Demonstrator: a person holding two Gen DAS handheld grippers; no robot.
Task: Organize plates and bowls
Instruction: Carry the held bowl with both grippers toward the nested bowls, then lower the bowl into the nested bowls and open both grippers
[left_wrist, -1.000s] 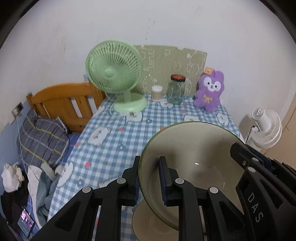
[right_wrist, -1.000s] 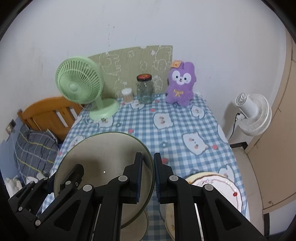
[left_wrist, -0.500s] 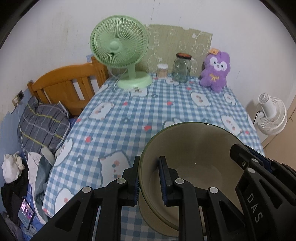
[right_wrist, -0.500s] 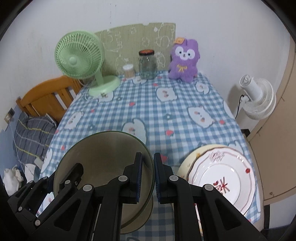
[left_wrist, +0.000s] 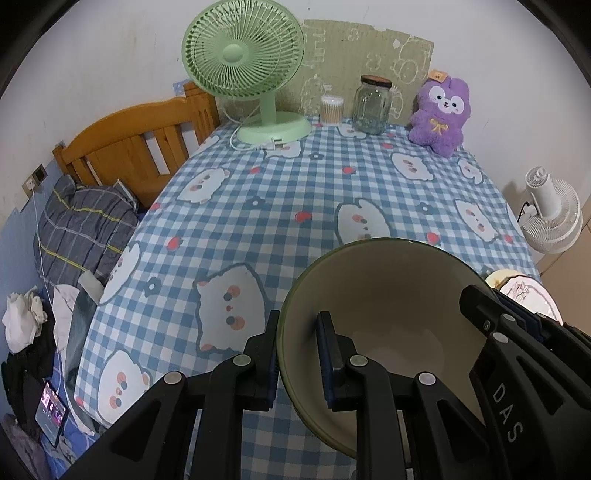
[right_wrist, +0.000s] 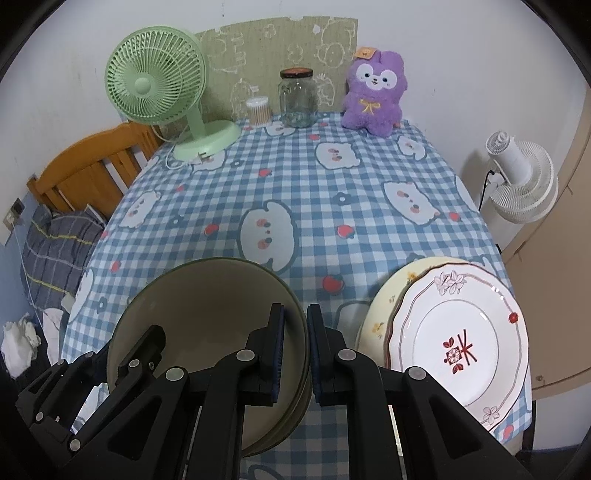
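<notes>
A green-rimmed beige bowl (left_wrist: 388, 295) is held from both sides. My left gripper (left_wrist: 297, 350) is shut on its left rim. My right gripper (right_wrist: 294, 345) is shut on its right rim; the bowl also shows in the right wrist view (right_wrist: 207, 306). It sits nested in a second, similar bowl (right_wrist: 291, 417) on the checked tablecloth (right_wrist: 295, 192). To the right lies a white floral plate (right_wrist: 458, 339) on a cream plate (right_wrist: 376, 325).
At the table's far end stand a green fan (left_wrist: 255, 70), a cotton swab box (left_wrist: 331, 109), a glass jar (left_wrist: 371, 105) and a purple plush toy (left_wrist: 441, 114). A wooden bed frame (left_wrist: 136, 147) is to the left, a white fan (right_wrist: 517, 177) to the right.
Both grippers have lowered the bowl from a tilted, raised pose down into the bowl below it. The views have tipped downward and the plates have come into view.
</notes>
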